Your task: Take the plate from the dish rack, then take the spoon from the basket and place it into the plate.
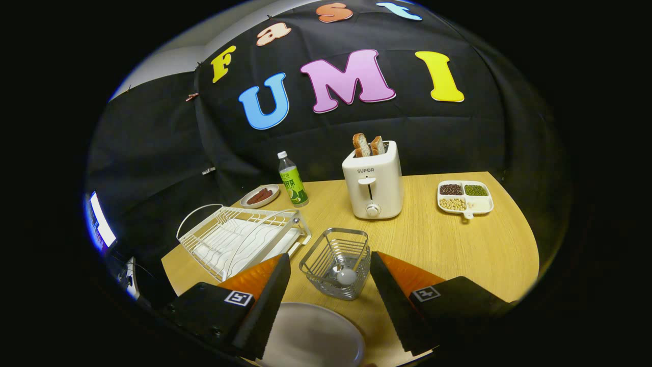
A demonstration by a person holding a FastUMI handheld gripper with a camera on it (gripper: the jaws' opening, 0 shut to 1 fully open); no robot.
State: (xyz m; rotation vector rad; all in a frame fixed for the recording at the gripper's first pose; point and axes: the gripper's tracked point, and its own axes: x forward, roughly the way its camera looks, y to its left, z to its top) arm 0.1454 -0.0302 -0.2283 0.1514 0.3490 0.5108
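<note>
While tongs (330,265) gape wide, basket (336,262) sits between fingers.

Plate (310,336) on the table, partly covered by the left finger and cut off at the bottom. Spoon (342,270) in the wire basket (337,262), handle blurred behind the wires, bowl alone clear. Rack (239,239) with its near corner hidden behind the left finger. Gripper (330,272) spread wide, fingers clear of everything, rear parts lost in darkness. Bottle (292,179) label too small to tell. Small dish (260,195) with dark pieces, kind unclear. Screen (100,220) at far left cut off.
</note>
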